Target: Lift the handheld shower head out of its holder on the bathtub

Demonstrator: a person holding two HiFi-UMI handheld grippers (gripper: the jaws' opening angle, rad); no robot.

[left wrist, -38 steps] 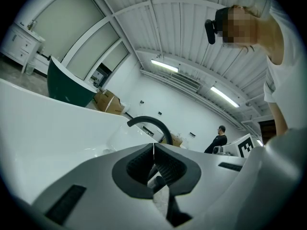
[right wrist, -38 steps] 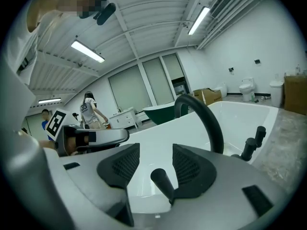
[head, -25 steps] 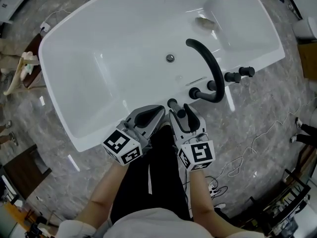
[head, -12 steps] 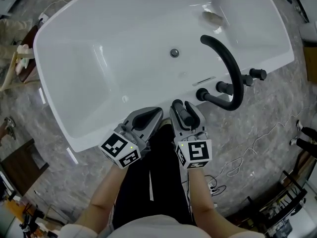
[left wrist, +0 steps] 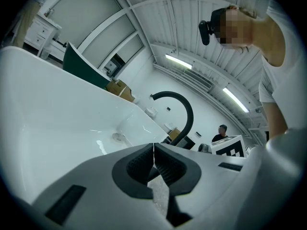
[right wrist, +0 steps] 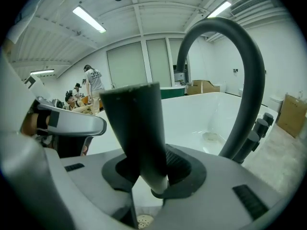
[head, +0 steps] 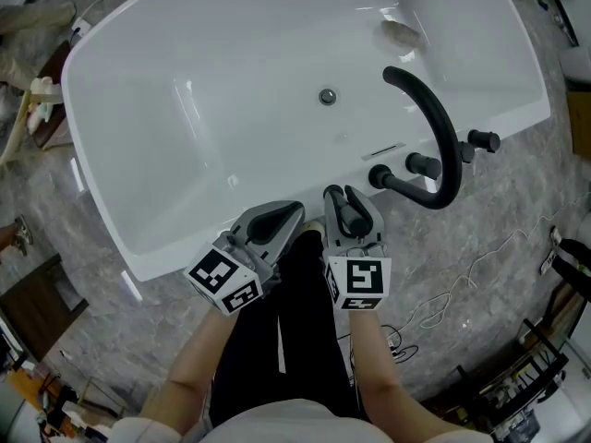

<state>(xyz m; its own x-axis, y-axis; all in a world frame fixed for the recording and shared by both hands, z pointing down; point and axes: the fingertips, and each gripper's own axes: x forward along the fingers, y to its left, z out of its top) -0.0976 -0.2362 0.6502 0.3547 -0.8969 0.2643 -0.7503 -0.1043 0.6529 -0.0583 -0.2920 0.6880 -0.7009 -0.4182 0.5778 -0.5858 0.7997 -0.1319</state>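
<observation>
1. Now clamping right gripper point(head: 343, 199) on the handheld shower head point(right wrist: 136, 128), jaws having just been closing on its dark handle, pads pressing both sides.
2. Holding left gripper point(head: 277, 218) pinched together, gripping nothing, just beside the right one.
3. Standing that shower head upright at the bathtub's point(head: 185, 53) near rim, left of the curved black spout point(head: 441, 137).

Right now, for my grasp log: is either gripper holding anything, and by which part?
The right gripper, jaws just closing, grips the handheld shower head by its handle's lower end. The left gripper holds nothing.
</observation>
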